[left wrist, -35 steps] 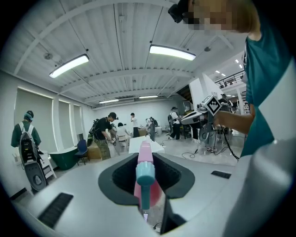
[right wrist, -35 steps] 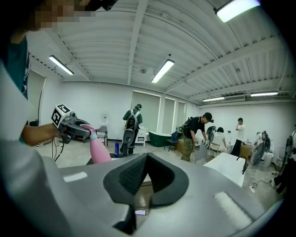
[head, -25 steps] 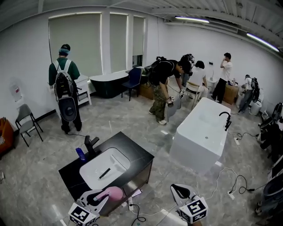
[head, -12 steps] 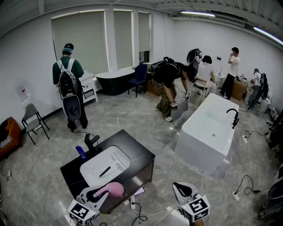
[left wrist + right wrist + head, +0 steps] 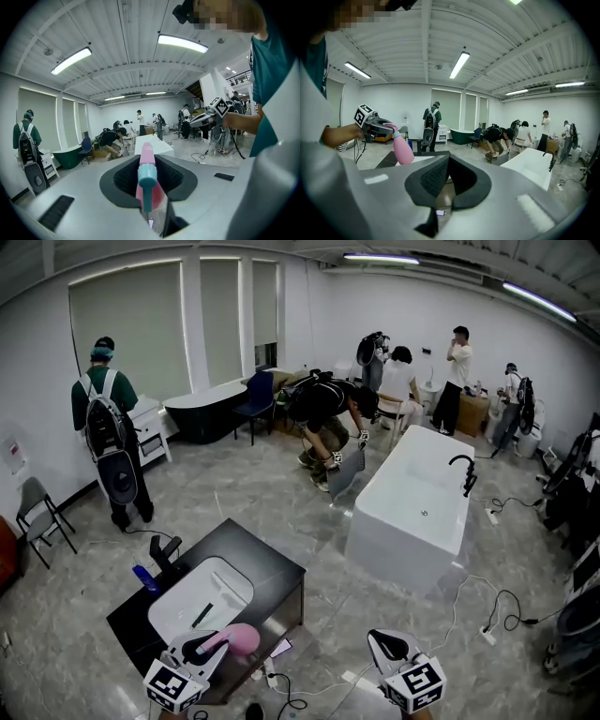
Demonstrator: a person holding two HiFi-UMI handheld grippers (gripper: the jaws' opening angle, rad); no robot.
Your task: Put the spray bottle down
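Grip comes first: your left gripper point(image 5: 200, 650) is pinching the pink spray bottle point(image 5: 236, 640) near its teal collar, with the body sticking out ahead of the jaws and lying closer to level than upright; your right gripper point(image 5: 390, 646) has its pads pressed together with nothing between them, low at the near right.

You're holding the bottle in the air by the near edge of the black counter point(image 5: 277, 570), just near of the white basin point(image 5: 240, 576); how high it hangs above the top I cannot tell.

Trouble, as I judge it, would come from three things:

- letting go while the bottle lies on its side; a round, smooth body would likely roll, either into the basin or off the near edge to the floor where the cables point(image 5: 286, 697) lie;
- setting the base half over that edge; a tall bottle would probably topple;
- opening the jaws before the base sits flat; a grip so high on the neck leaves the heavy end free to swing, so it could tip as it lands.

Farther left, the faucet point(image 5: 165, 548) and a small blue bottle point(image 5: 144, 577) crowd the counter; aim for bare black surface well clear of them.
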